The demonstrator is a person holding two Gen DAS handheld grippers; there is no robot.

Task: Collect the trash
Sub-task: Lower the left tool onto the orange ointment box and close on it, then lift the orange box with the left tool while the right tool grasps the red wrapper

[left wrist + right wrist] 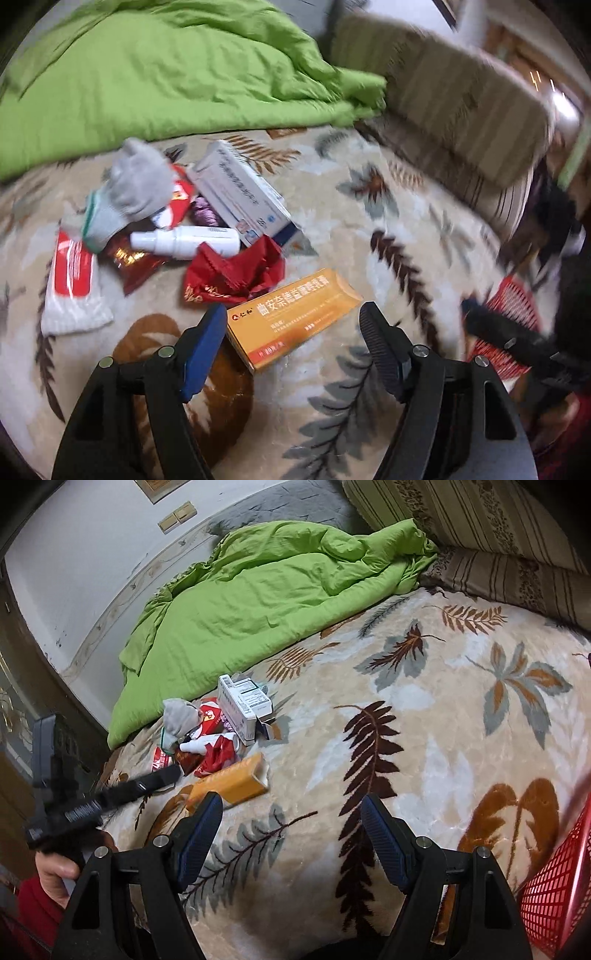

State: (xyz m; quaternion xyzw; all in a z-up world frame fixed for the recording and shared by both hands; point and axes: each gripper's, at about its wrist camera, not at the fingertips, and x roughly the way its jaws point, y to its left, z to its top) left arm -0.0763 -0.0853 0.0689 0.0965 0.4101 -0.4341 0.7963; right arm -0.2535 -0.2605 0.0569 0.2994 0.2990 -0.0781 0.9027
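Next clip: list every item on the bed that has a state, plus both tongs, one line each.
left tongs: open, empty, just short of the orange box
right tongs: open, empty
orange box: lying flat, end flap open
white-and-blue box: on its side, end flap open
white spray bottle: lying down, capped
red wrapper: crumpled
grey glove: crumpled atop the pile
red basket: contents hidden

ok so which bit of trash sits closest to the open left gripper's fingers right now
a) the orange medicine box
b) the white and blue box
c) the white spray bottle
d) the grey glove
a: the orange medicine box lies just ahead of the open left gripper, between its fingertips, while the white spray bottle, grey glove and white and blue box lie farther back in the pile.
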